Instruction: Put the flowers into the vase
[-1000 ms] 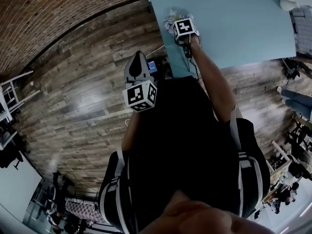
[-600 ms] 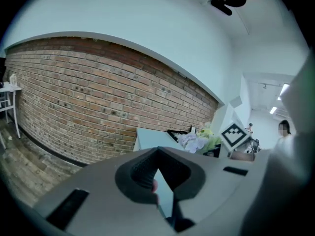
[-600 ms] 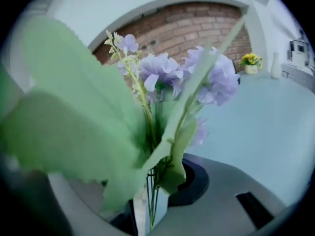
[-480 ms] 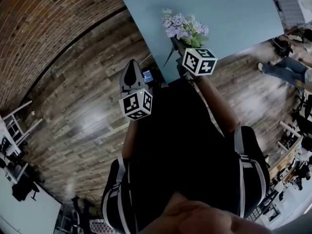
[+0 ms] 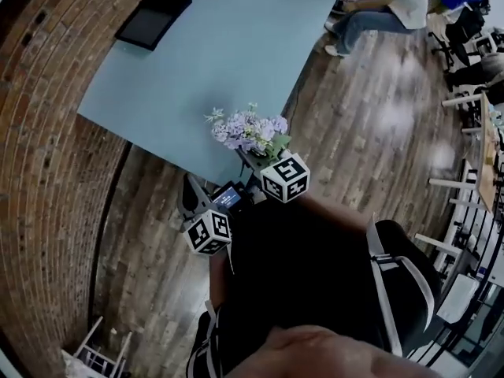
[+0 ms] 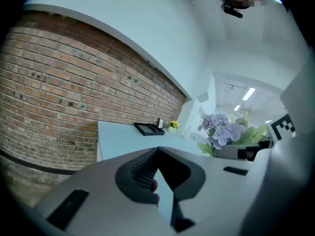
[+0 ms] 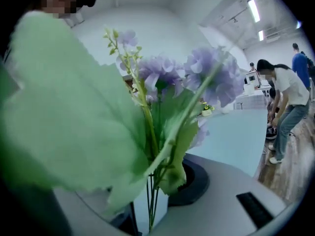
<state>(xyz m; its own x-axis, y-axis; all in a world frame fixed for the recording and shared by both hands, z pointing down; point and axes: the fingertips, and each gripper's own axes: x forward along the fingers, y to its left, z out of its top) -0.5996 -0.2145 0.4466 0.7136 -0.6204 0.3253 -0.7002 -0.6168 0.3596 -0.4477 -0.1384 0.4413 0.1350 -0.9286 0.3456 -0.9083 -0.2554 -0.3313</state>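
A bunch of purple flowers [image 5: 248, 131] with green leaves is held up over the near edge of the light blue table [image 5: 236, 46]. My right gripper [image 5: 250, 159] is shut on the thin green stems [image 7: 149, 200], which rise between its jaws. The blossoms [image 7: 162, 73] and a big blurred leaf fill the right gripper view. My left gripper [image 5: 187, 183] hovers lower left of the bunch, off the table edge, jaws shut with the tips touching and nothing between them [image 6: 157, 150]. The flowers [image 6: 221, 129] show at the right of the left gripper view.
A black tray [image 5: 153, 18] lies at the table's far end by the brick wall [image 5: 47, 172]. A small pot of yellow flowers [image 6: 173, 126] stands far back. People [image 5: 386, 6] stand past the table's right side, on the wooden floor [image 5: 370, 132].
My right gripper has risen from the table edge with the flowers, which now stand upright and higher. My left gripper has shifted toward the table. The head view has swung round.
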